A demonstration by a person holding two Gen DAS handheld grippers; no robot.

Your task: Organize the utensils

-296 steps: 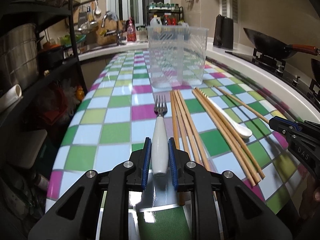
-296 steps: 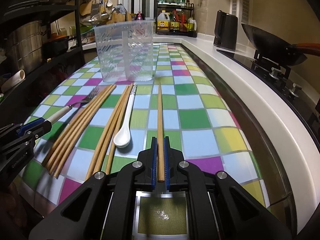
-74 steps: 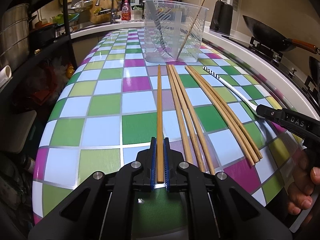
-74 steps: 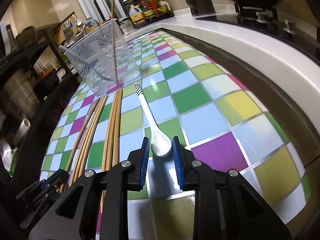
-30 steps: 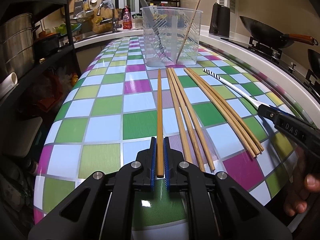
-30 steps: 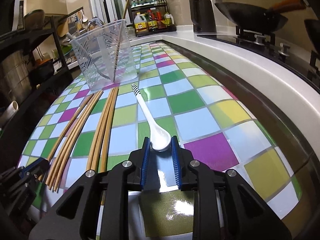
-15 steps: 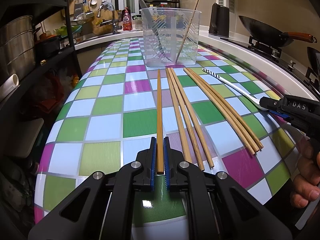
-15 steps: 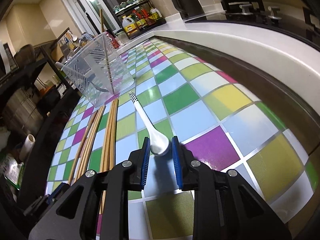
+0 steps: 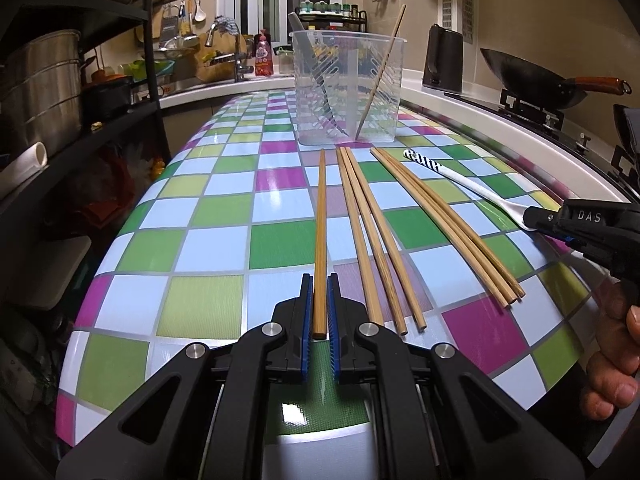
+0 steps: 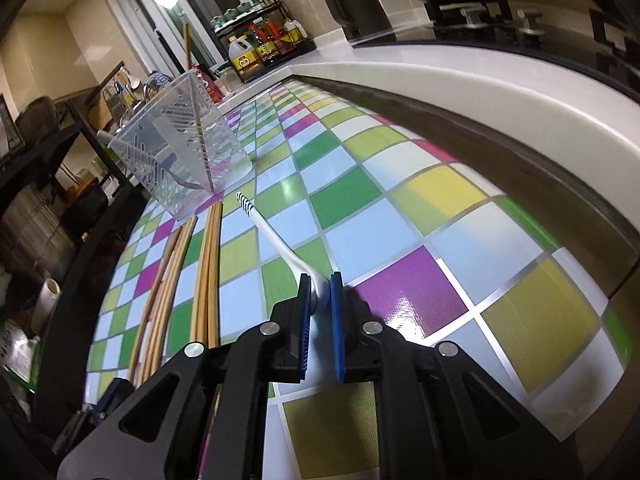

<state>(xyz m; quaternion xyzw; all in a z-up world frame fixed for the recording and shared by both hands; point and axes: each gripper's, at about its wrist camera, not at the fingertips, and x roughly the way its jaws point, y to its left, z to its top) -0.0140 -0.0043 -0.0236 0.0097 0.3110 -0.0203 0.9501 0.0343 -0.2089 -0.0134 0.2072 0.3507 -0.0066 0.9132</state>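
The checkered table (image 9: 208, 216) carries the whole job, and at its far end stands the clear plastic holder (image 9: 347, 88), the landmark for everything here. Inside it a fork (image 9: 316, 76) and one chopstick (image 9: 382, 68) already lean against the walls, so that looks like the place where each utensil is meant to end up. In front of the holder, running back toward the near edge, lie two bundles of loose chopsticks (image 9: 372, 236), waiting their turn. On the holder's right, further out, the white spoon (image 9: 476, 188) lies with its striped handle end toward the holder; the right gripper (image 10: 320, 300) has just been closing and now pinches the bowl end between narrow jaws, probably so the handle can go in first. On the left of the bundles, the left gripper (image 9: 320, 312) is clamped tight on the near end of a single chopstick (image 9: 321, 216), whose far tip points at the holder.
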